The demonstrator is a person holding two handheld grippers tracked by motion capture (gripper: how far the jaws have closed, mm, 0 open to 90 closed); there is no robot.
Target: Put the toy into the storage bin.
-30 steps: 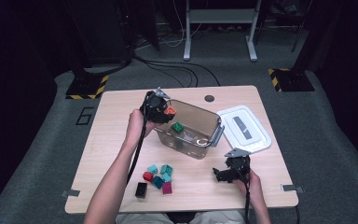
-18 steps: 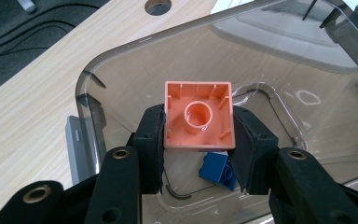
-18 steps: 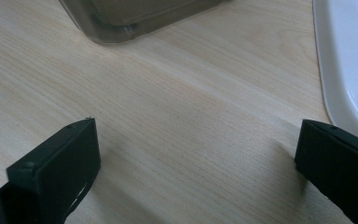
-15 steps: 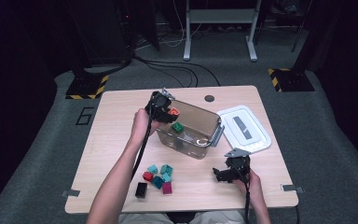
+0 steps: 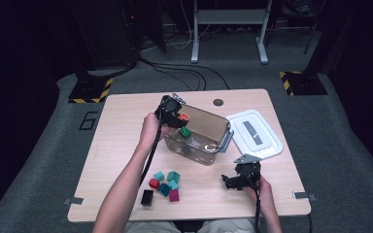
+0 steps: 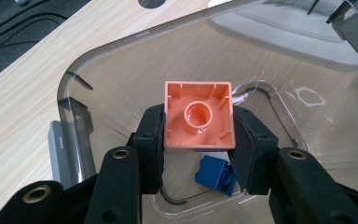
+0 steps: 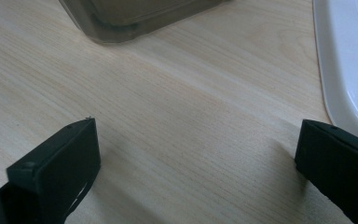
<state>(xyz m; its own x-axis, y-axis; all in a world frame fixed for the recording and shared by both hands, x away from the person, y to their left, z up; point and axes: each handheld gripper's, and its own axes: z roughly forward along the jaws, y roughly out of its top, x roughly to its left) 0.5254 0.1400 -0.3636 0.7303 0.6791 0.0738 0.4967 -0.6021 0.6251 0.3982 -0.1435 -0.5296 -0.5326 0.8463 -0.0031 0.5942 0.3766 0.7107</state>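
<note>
Grey carpet surrounds a pale wooden table in a dark room, with black cables trailing toward a metal stand at 12 o'clock. One clear plastic tub sits mid-table, one white lid flat at its 3 o'clock. Six loose blocks cluster at the tub's 7 o'clock — teal, red, magenta, black. Inside the tub lie one blue block and one green block. The left gripper clamps one orange block over the tub's 10 o'clock corner; it is square, hollow underside facing the camera. The right gripper rests near the table's 5 o'clock edge — jaws wide apart, holding nothing.
</note>
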